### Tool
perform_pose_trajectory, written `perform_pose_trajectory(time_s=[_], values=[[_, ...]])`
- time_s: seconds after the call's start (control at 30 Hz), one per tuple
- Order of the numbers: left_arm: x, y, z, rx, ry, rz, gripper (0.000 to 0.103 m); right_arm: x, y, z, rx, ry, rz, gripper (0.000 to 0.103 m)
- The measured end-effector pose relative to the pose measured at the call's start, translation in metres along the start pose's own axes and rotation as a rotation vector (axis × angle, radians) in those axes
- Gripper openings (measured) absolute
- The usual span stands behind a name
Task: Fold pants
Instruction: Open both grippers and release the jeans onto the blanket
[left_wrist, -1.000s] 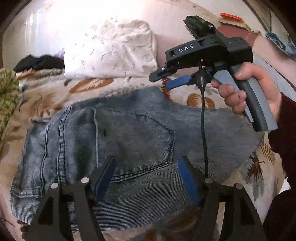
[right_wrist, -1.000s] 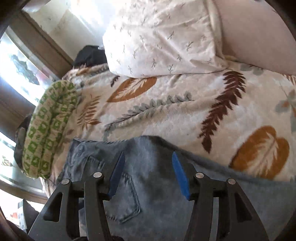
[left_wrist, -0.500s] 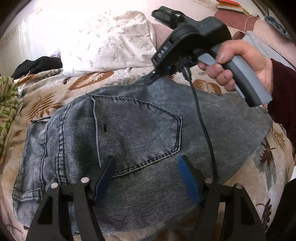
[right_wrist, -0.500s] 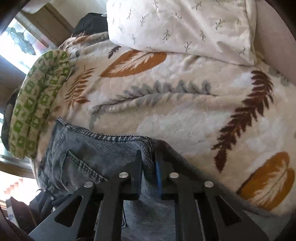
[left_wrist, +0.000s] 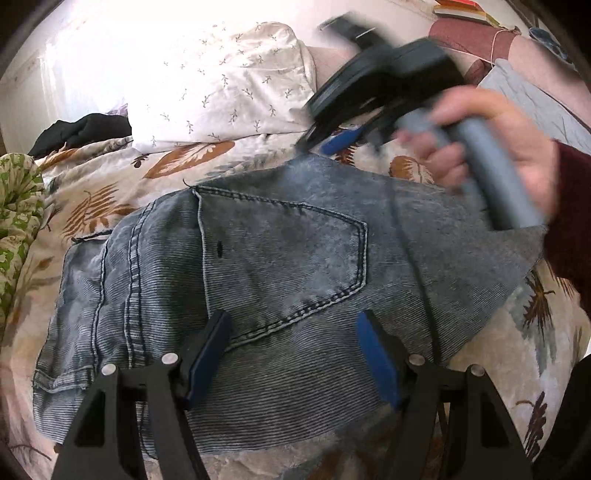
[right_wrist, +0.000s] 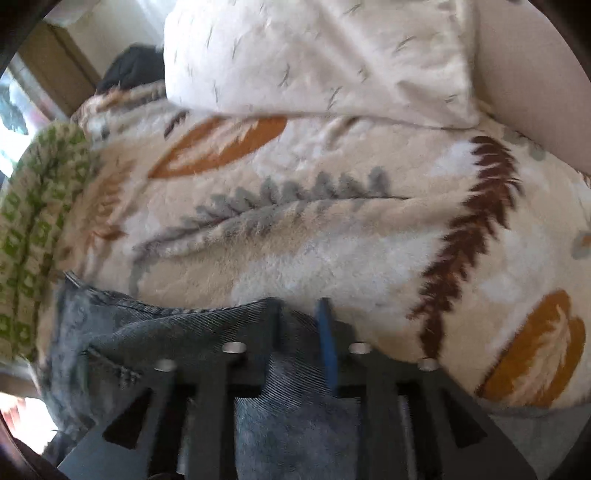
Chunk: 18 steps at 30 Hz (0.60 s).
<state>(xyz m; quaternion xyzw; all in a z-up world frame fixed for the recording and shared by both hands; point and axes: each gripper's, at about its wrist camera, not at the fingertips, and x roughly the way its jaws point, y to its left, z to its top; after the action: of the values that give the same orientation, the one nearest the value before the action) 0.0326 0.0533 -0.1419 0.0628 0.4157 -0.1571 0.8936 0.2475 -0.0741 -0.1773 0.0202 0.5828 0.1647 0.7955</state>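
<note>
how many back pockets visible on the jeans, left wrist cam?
1. The back pocket sits mid-panel on the jeans, just ahead of the left gripper and its open fingers. A second pocket may be hidden under the fold.
</note>
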Motion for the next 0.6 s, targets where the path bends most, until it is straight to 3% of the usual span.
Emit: perform_pose_trajectory(time_s=[0.07,0.17,0.23,0.37,0.6], values=[[0.0,-0.001,0.0,0.005,-0.001,0.007,0.073,-0.035,-0.013,-0.007,0.062,-0.086,0.074,0.032],[0.002,-0.005,-0.002,0.027,-0.006,0.03,0.074,-0.088,-0.038,-0.031,0.147,-0.186,0.119,0.051],[0.007,-0.01,-0.004,0.056,-0.005,0.06,0.076,-0.117,-0.057,-0.055,0.206,-0.222,0.141,0.054],[0.014,-0.023,-0.009,0.134,-0.016,0.136,0.078,-0.178,-0.107,-0.125,0.357,-0.33,0.16,0.056],[-0.005,-0.011,-0.009,0.071,-0.06,0.135,0.079,-0.229,-0.191,-0.26,0.759,-0.514,0.227,0.063]])
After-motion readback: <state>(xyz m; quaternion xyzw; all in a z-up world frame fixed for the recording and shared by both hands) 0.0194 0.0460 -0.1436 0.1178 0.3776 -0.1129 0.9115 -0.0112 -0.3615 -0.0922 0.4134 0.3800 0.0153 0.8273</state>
